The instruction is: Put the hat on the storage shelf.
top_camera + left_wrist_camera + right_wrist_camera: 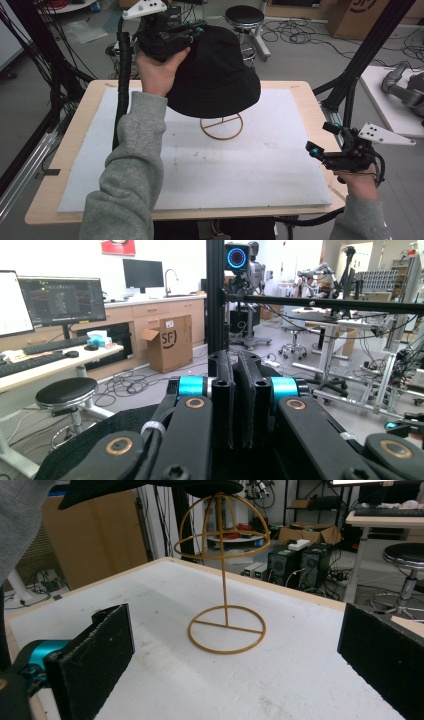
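A black bucket hat (pixel 215 75) hangs over a gold wire hat stand (pixel 220 137) at the back middle of the white board. My left gripper (pixel 197 30) is shut on the hat's crown at its upper left side. In the left gripper view the jaws (pixel 235 360) stand pressed together, with black hat fabric (pixel 90 440) below them. The right gripper view shows the hat's brim (pixel 150 486) over the top of the stand's wire dome (pixel 224 580); I cannot tell whether they touch. My right gripper (pixel 320 137) is open and empty at the table's right edge, its jaws (pixel 235 630) facing the stand.
A white foam board (pixel 250 170) covers most of the wooden table (pixel 60 165). Black frame struts (pixel 370 45) rise at the right and left. A stool (pixel 244 17) and a cardboard box (pixel 360 15) stand on the floor behind.
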The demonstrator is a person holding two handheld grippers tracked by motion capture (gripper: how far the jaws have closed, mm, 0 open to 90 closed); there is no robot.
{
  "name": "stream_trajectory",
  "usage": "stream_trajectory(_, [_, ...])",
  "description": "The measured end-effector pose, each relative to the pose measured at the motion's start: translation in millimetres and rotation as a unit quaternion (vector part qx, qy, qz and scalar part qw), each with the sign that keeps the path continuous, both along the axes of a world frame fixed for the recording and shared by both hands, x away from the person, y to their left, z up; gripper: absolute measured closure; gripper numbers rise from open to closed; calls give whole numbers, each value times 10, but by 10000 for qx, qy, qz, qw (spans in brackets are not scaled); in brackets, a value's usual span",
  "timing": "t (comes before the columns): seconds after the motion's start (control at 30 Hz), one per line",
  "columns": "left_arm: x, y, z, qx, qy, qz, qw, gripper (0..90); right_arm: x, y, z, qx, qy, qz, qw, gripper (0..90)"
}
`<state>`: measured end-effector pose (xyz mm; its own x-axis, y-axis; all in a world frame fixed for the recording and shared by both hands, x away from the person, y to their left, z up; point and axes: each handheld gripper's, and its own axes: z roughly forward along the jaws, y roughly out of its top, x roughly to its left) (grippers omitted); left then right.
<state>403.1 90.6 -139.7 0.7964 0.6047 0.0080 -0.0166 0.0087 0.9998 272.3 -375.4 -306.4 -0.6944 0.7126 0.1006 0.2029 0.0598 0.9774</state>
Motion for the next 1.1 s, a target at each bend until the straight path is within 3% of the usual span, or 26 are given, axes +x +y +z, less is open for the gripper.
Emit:
stream_trajectory(0.4, [284, -269, -132, 101, 115, -175, 9997, 846, -142, -167, -62, -58, 163, -248, 9995, 12])
stream_trajectory(0.73, [518, -460, -311, 181, 326, -242, 9990, 846, -291, -321, -100, -103, 236, -443, 9987, 12])
stream_trajectory(1.1, [694, -557, -536, 239, 554, -258, 9978, 846, -354, -389, -145, -117, 331, -545, 9979, 11])
